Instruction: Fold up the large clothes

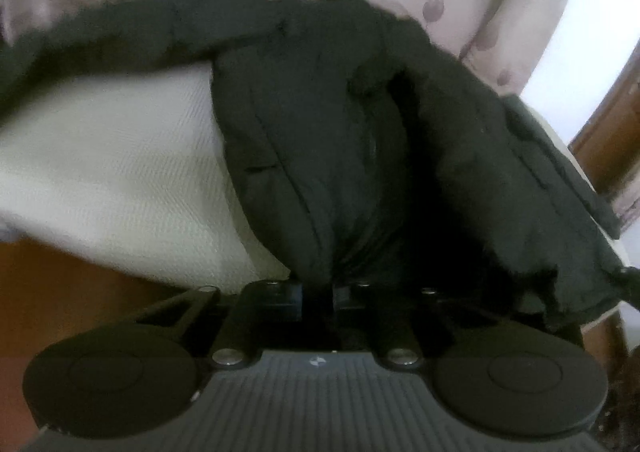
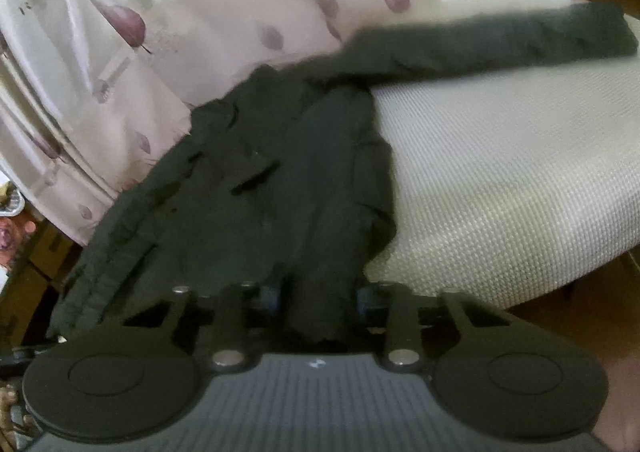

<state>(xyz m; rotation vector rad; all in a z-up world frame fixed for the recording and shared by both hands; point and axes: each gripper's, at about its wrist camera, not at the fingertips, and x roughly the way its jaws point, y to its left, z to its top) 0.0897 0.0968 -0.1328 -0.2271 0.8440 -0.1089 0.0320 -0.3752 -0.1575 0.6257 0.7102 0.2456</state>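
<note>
The black padded jacket [image 1: 320, 123] lies spread over the white textured mattress [image 1: 112, 171], and in my left wrist view it fills the centre and right of the frame. One long dark part of it, blurred, arches across the upper left. Its lower edge funnels down to a narrow bunch at the bottom centre, right at my left tongs [image 1: 320, 294]. They are pressed nearly together on that bunch, pinching the fabric between the two blue-tipped fingers.

In my right wrist view the same jacket [image 2: 280, 187] sits in the centre and lower left of the frame. A sleeve [image 2: 500, 39] stretches away to the upper right across the mattress [image 2: 500, 179]. A thick fold of the jacket runs straight down into my right tongs [image 2: 316, 298] at the bottom centre. The fingers stand a little apart with that fold filling the gap, so they grip it on both sides.

Beyond the jacket, a pale curtain [image 2: 180, 11] printed with mauve flowers hangs across the top and left of both views, just behind the garment. Brown wood [image 1: 60, 292] shows below the mattress edge at the lower left of the left view. Cluttered small items at the far left edge of the right view are too blurred to name.
</note>
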